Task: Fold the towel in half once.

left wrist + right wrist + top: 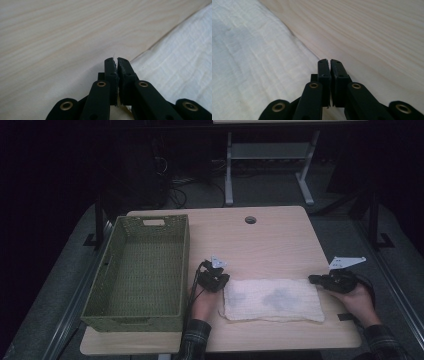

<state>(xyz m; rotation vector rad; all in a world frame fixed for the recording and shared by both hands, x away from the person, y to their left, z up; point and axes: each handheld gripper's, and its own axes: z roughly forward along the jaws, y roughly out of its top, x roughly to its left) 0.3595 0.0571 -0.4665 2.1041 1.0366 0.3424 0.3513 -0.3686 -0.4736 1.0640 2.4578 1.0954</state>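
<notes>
Two claws pressed together, left claw [117, 60] pinching the white towel [272, 300] edge, right claw [329, 60] on its far edge

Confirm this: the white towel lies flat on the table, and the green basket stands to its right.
Wrong side. The high view shows the green basket standing to the left of the white towel, which does lie flat on the table.

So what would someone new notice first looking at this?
Probably the white towel, spread flat on the near part of the wooden table, with the left gripper and right gripper shut at its far corners. Next, the green woven basket at the table's left side.
</notes>
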